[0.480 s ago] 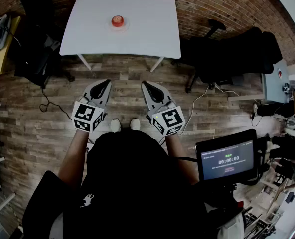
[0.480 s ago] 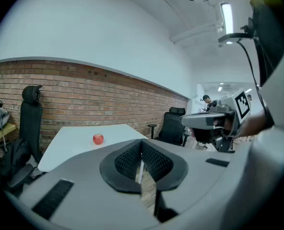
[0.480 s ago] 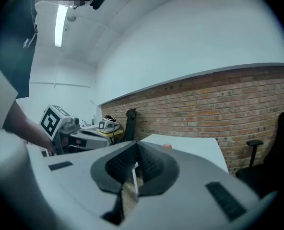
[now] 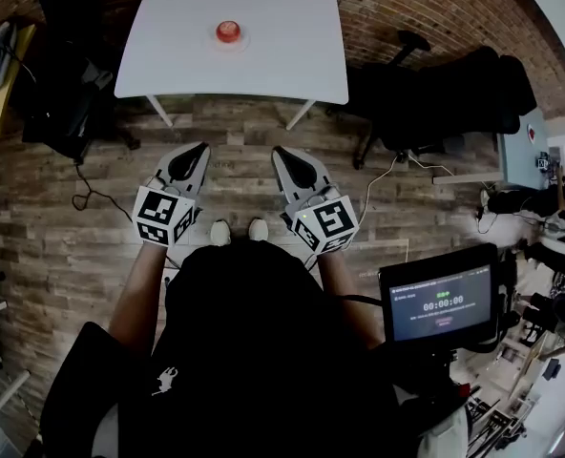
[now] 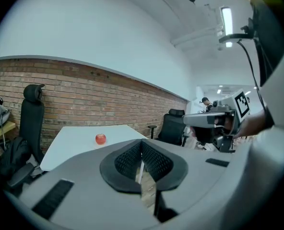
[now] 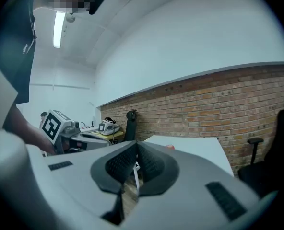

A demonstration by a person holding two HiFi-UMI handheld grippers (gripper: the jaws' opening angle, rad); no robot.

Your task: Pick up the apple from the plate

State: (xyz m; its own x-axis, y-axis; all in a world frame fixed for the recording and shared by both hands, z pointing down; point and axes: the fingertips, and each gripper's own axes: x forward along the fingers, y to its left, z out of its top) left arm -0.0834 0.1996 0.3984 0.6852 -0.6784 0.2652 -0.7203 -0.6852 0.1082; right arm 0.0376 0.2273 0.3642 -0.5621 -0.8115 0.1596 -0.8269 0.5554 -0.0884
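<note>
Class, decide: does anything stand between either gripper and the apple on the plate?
Nothing visible does. Only wooden floor and bare white table separate the left gripper and right gripper, both shut, from the apple on its plate.

The apple point(image 4: 228, 31) lies on a plate point(image 4: 241, 39) on the desk point(image 4: 282, 60), well ahead of the left tool point(image 4: 197, 149) and right tool point(image 4: 280, 153), with a chair point(image 4: 435, 93) to the desk's right.

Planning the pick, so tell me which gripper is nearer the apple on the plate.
Left, narrowly. Both grippers hang over the floor short of the table; the left gripper is just left of the apple, the right gripper further off to its right.
</note>
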